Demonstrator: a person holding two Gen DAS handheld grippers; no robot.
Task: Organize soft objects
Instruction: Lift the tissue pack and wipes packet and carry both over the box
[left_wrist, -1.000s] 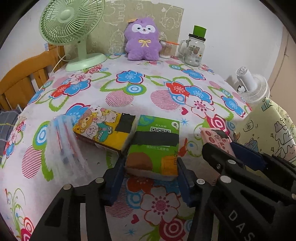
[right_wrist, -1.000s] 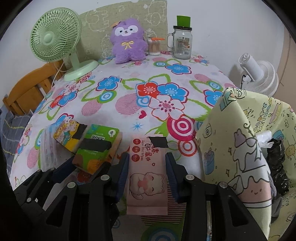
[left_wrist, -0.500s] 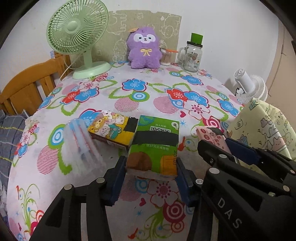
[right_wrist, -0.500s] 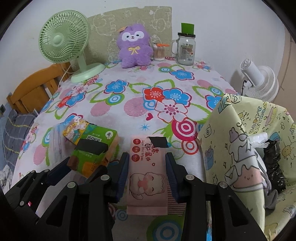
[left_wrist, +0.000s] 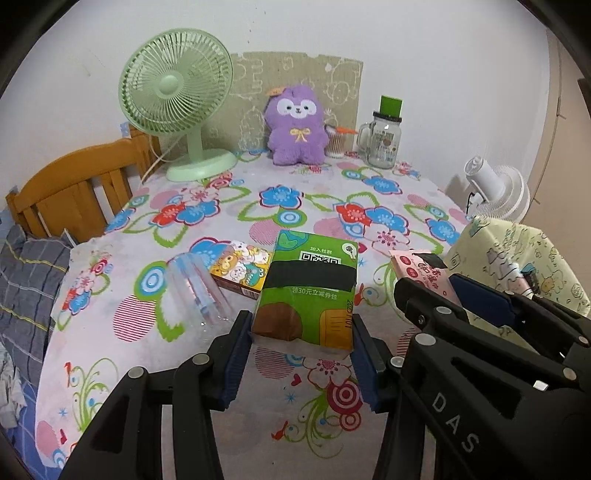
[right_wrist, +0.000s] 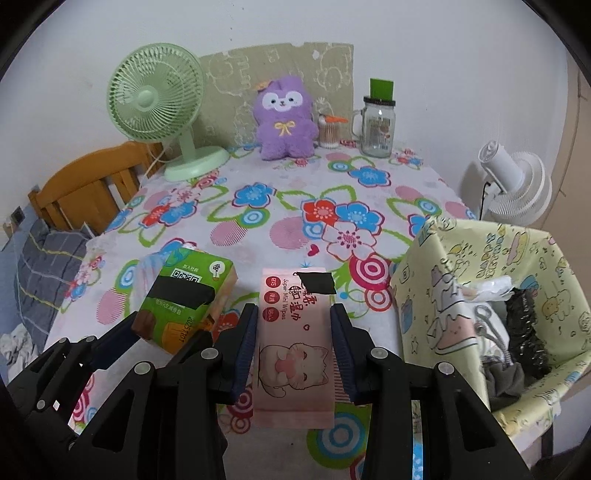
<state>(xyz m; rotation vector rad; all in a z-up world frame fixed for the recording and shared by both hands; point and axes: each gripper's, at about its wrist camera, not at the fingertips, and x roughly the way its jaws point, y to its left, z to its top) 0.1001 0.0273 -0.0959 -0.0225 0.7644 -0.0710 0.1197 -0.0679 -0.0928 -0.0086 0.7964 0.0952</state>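
The left claw (left_wrist: 301, 350) pinches a green tissue pack (left_wrist: 308, 295) by its near end, jaws pressed against both sides, and the pack appears lifted clear of the counter (left_wrist: 258, 206). The right claw (right_wrist: 293, 350) likewise pinches a pink wipes pack (right_wrist: 291, 332), held just beside the green one. To the right stands a yellow fabric bin (right_wrist: 436, 295) (already holding some dark and pale bundles). Both packs seem to be in the carrying step, picked up but not yet stowed. The next move likely calls for swinging each pack rightward over the bin's rim and letting go. A cartoon tissue pack (left_wrist: 240, 271) and a clear plastic packet (left_wrist: 195, 291) lie on the counter.
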